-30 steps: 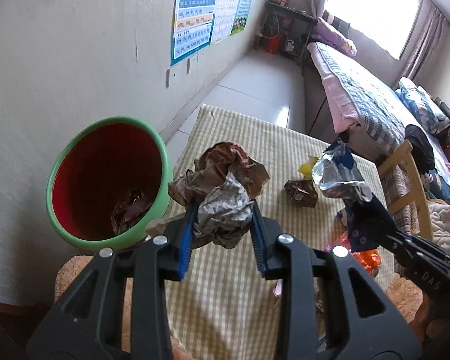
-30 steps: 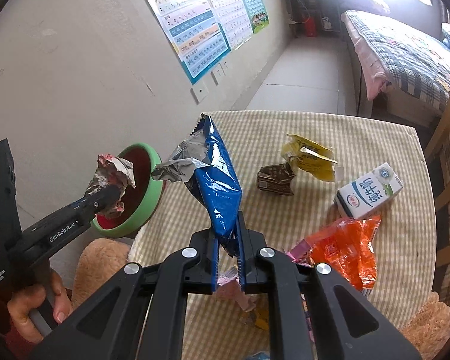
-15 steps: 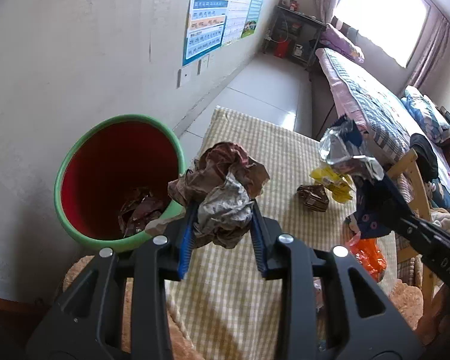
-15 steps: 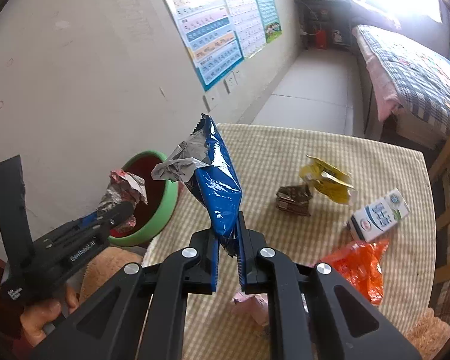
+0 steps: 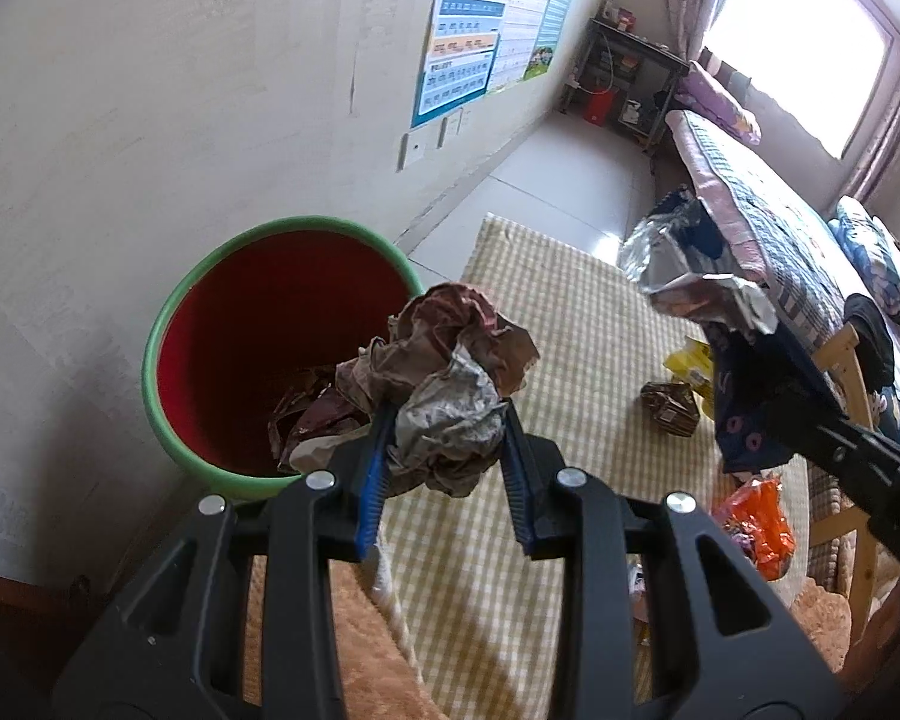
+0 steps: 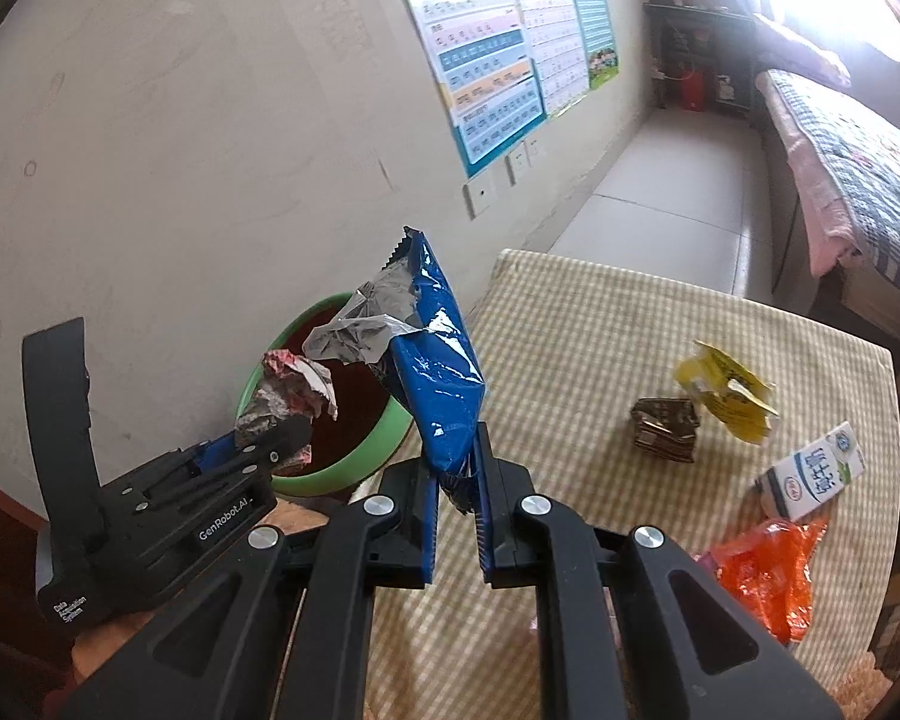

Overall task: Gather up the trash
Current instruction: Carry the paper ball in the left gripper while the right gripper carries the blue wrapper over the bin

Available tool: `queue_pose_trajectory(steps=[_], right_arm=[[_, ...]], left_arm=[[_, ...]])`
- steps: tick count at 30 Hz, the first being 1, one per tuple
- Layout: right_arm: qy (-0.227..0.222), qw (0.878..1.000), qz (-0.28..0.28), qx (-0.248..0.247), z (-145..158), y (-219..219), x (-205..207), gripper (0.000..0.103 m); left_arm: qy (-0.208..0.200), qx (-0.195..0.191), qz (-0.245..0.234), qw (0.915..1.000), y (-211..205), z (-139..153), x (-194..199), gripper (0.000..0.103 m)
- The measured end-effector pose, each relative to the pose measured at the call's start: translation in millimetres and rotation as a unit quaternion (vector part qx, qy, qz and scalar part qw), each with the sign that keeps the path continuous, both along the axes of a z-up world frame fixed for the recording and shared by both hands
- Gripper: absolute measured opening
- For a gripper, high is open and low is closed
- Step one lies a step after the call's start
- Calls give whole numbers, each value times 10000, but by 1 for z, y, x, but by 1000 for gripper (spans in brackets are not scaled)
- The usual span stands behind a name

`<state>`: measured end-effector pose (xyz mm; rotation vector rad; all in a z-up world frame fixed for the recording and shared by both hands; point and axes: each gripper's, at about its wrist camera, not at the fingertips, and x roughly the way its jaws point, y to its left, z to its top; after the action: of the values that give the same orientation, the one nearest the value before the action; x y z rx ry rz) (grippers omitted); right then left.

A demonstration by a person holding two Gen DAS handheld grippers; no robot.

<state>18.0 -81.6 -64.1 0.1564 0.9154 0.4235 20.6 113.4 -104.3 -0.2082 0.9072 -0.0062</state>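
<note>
Left wrist view: the left gripper (image 5: 444,450) has its fingers (image 5: 371,480) closed partway on a crumpled paper wad (image 5: 450,384), brown and grey, which bulges above the pads. The wad hangs just past the near rim of the red bin (image 5: 168,324) with its green lip, which stands off the surface's left edge against the wall; some wrappers lie in its bottom. To do the drop well, I judge the wad should be carried further over the red opening before the fingers part, since it now sits about over the rim and could fall outside. The right gripper (image 5: 744,402) comes in from the right, holding a blue foil bag (image 5: 690,276) high over the checked surface (image 5: 570,312). No writing is legible on the wad.

Right wrist view: the right gripper's fingers (image 6: 427,516) are pinched nearly shut on the bottom of the blue foil bag, which stands upright with its torn silver mouth leaning toward the bin. It should wait clear of the left tool, then follow. The left tool's body reads "GenRobot.AI" and "Data Acquisition System". Left on the surface toward its right edge are a brown wrapper (image 6: 663,429), a yellow wrapper (image 6: 729,390), a milk carton (image 6: 813,471) with blue Chinese characters I cannot read surely, and an orange bag (image 6: 768,576). The wall poster (image 6: 486,54) has print too small to read.
</note>
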Motion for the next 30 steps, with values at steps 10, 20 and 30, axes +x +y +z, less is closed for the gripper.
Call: queue_pose_trajectory(steps=[10,20,30], right_arm=[[256,9993,246,-128,-20,25,11,11],[409,9975,518,-252,-37,50,31,11],[462,9949,787,-422,-46,76,42,11]], left_arm=[[67,11,248,9997,19,-7,3,32],[133,69,587,9982,54,-12,3,32],[140,197,740,9970,75,-15,3,32]])
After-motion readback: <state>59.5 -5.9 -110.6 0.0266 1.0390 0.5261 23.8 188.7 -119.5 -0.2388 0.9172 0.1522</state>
